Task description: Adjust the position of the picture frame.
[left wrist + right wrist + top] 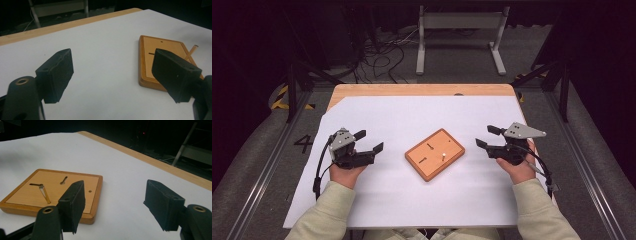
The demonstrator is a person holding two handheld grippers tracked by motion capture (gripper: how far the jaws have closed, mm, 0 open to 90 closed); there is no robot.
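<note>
Both tools, left tool (pixel 371 141) at nine o'clock and right tool (pixel 484 136) at three, hang released beside the wooden board (pixel 435 153), so approach seems pending: next, probably reaching its upright peg (pixel 444 155).

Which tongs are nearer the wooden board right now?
Left, narrowly. The left tongs sit open to the wooden board's left; the right tongs are open to its right. Neither touches it.
</note>
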